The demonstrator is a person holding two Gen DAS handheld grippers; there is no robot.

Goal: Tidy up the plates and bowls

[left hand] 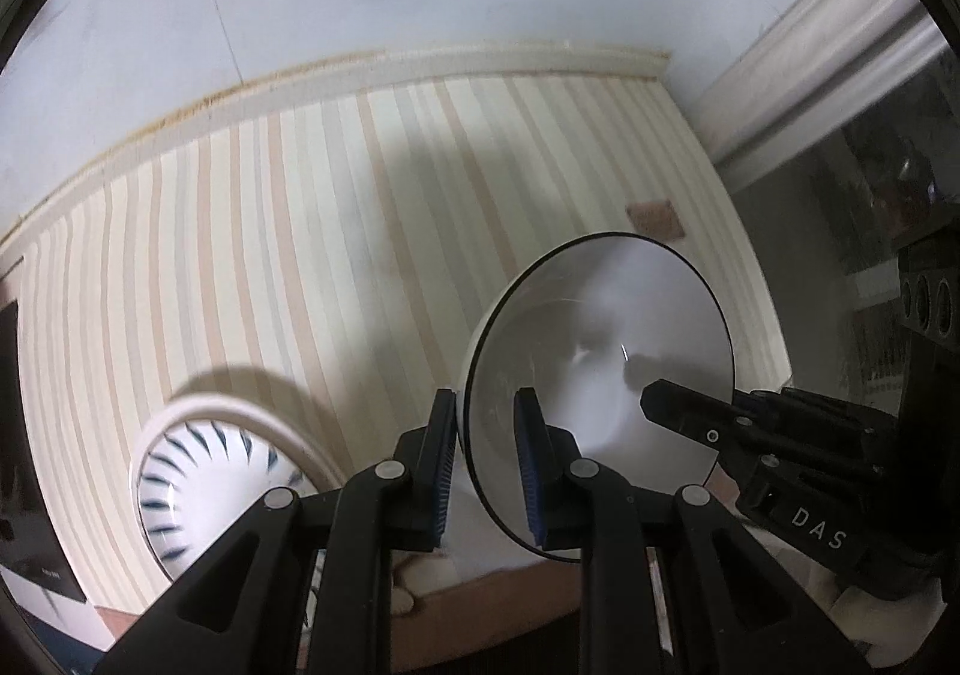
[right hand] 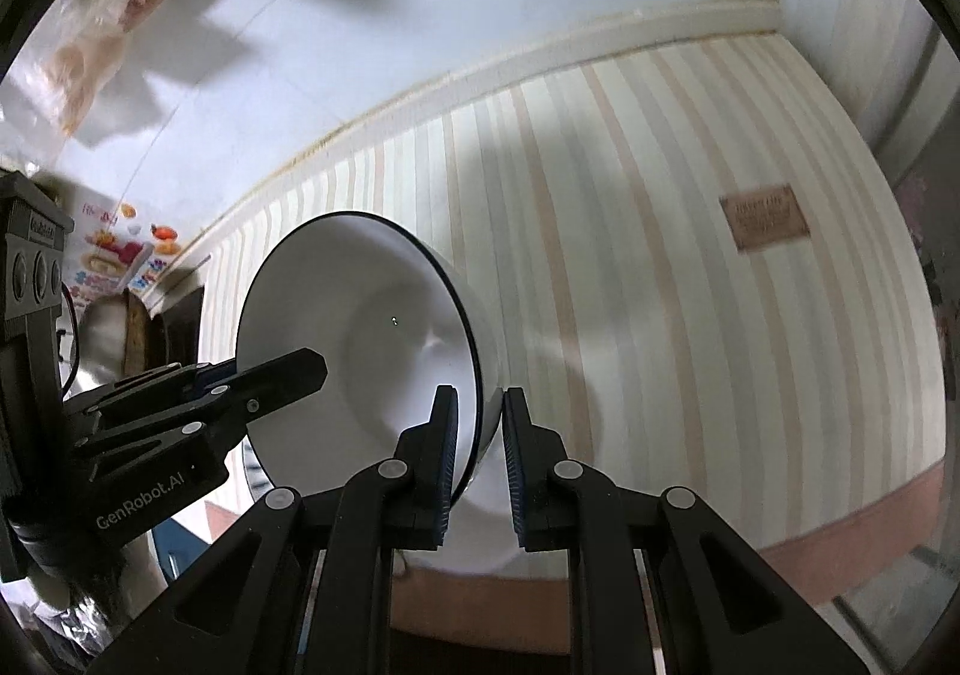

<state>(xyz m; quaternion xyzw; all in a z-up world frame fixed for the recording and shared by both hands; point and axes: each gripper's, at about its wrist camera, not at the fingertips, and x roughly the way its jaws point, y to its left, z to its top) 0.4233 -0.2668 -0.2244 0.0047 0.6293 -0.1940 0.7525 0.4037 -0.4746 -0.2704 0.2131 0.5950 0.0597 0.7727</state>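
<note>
A white bowl with a thin dark rim (left hand: 600, 351) is held tilted above the striped tablecloth, between both grippers. My left gripper (left hand: 487, 459) is shut on its near-left rim, one pad inside and one outside. My right gripper (right hand: 480, 453) is shut on the opposite rim of the same bowl (right hand: 360, 339). Each gripper shows in the other's view: the right one (left hand: 708, 423) and the left one (right hand: 240, 393). A white dish with blue dash marks (left hand: 216, 483) lies on the cloth at lower left.
The cream and tan striped tablecloth (left hand: 336, 231) covers the table up to a white wall. A small brown label (right hand: 765, 216) lies on the cloth at the right. A dark box (left hand: 24, 435) stands at the left edge. Colourful packaging (right hand: 120, 255) sits at far left.
</note>
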